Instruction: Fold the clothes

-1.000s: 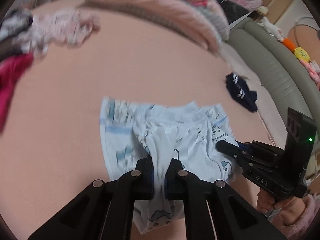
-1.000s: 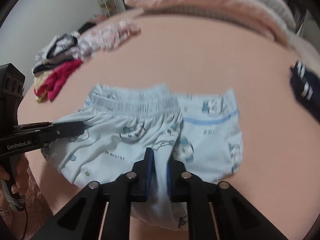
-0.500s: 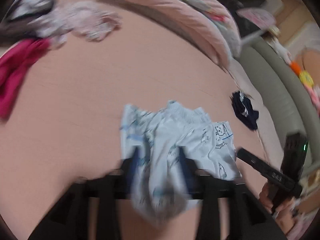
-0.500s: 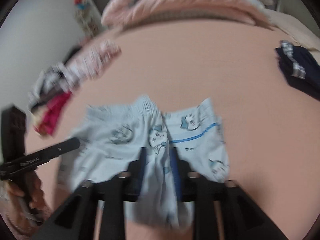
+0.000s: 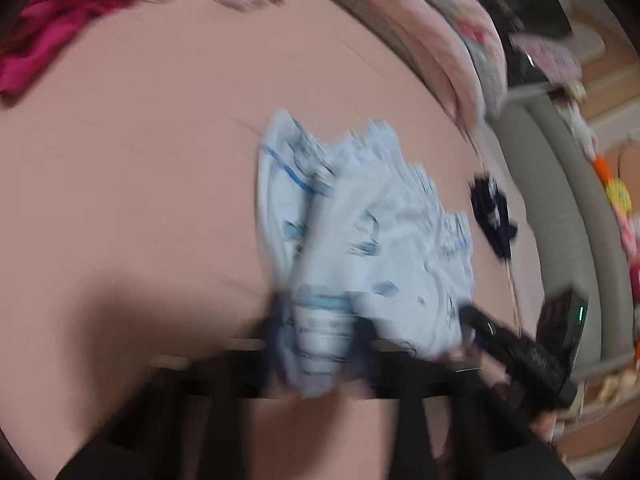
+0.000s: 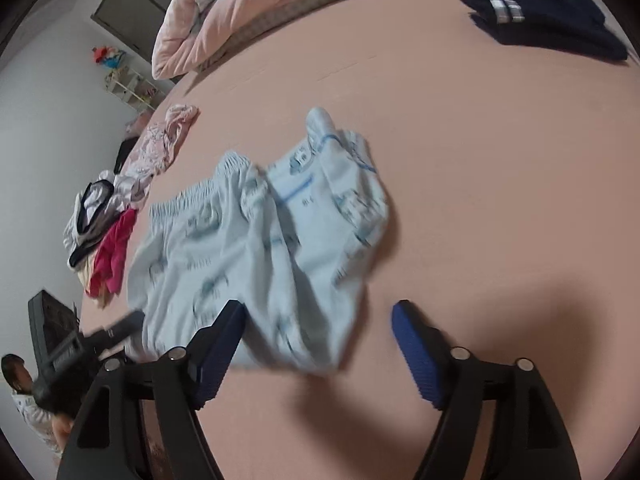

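Motion blur fills your left view — left gripper (image 5: 316,344) still pinches the pale-blue printed shorts (image 5: 360,240) on the bed (image 5: 140,160). Right view: right gripper (image 6: 320,340) fingers have sprung wide, releasing the shorts — fold half laid.

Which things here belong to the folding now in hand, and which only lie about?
In the job: light blue shorts, left gripper shut on them, right gripper open beside them.

Lying about: navy garment, pink quilt, magenta cloth, floral garment.
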